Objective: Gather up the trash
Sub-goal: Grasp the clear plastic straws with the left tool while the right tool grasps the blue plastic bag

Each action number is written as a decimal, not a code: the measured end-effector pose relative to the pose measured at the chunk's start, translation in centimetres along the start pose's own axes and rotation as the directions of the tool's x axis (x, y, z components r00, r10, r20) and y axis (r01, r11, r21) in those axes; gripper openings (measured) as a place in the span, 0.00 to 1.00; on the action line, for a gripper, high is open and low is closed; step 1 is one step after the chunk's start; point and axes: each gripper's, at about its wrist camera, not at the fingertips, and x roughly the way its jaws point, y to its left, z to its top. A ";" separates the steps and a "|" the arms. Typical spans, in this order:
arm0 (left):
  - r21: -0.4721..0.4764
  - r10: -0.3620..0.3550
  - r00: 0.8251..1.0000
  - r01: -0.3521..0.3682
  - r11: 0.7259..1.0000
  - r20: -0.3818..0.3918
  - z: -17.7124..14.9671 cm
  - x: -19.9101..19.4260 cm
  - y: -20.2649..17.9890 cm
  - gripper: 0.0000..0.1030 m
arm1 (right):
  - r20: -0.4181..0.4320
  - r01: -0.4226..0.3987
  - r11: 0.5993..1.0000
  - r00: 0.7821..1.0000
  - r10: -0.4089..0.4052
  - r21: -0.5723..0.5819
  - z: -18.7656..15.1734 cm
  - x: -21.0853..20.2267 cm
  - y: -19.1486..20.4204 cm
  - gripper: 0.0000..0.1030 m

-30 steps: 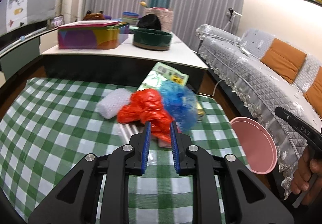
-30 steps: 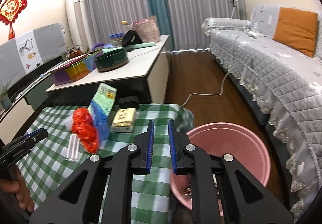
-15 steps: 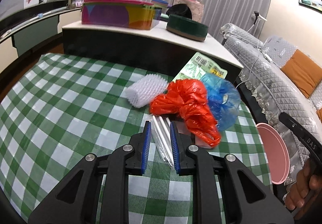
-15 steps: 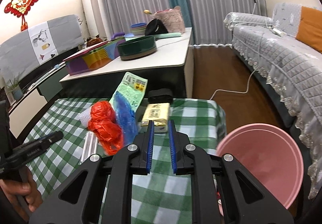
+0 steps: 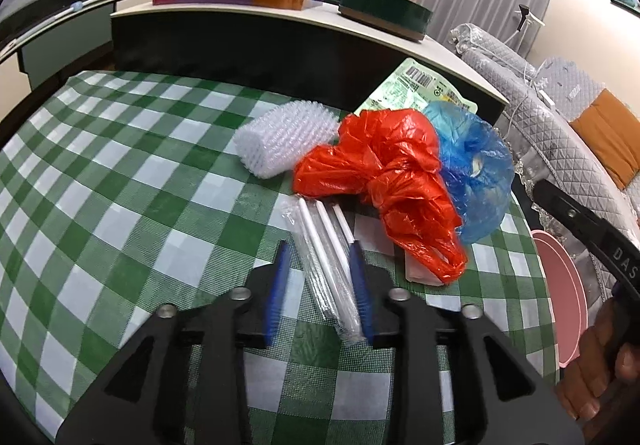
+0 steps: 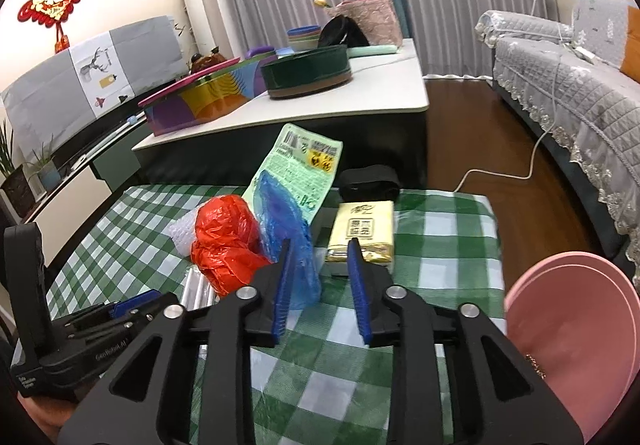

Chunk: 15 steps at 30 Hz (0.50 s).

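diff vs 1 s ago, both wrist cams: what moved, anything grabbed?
Left gripper came down over the clear straw packet, jaws just opening, packet between them, not pinched. Right gripper swung from the pink bin toward the blue bag, jaws also opening, nothing gripped. Red bag, bubble wrap and tissue pack unmoved.

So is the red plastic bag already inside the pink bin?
No, the red plastic bag lies crumpled on the green checked tablecloth, while the pink bin stands beside the table.
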 end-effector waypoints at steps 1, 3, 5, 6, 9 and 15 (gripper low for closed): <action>-0.001 -0.002 1.000 0.002 1.000 -0.005 0.0 0.1 0.0 0.32 | -0.006 -0.006 1.000 1.000 0.006 -0.003 0.0 0.3 0.2 0.32; -0.008 -0.005 1.000 0.005 1.000 -0.022 -0.1 0.5 0.1 0.32 | -0.016 -0.014 1.000 1.000 0.014 -0.013 0.0 0.7 0.6 0.35; -0.017 -0.006 0.999 0.005 1.000 -0.036 -0.2 0.8 0.3 0.32 | -0.028 -0.015 0.999 0.999 0.014 -0.033 -0.2 1.2 1.0 0.35; -0.019 -0.006 0.999 0.006 1.000 -0.041 -0.2 0.8 0.3 0.32 | -0.032 -0.014 0.999 0.999 0.013 -0.038 -0.2 1.4 1.2 0.35; -0.015 -0.015 0.998 0.014 1.000 -0.057 -0.3 1.1 0.2 0.32 | -0.052 -0.006 0.998 0.999 0.003 -0.055 -0.4 2.0 1.5 0.35; 0.002 -0.027 0.996 0.027 1.000 -0.086 -0.7 1.6 -0.4 0.22 | -0.073 0.005 0.996 0.997 -0.011 -0.084 -0.6 2.4 1.6 0.04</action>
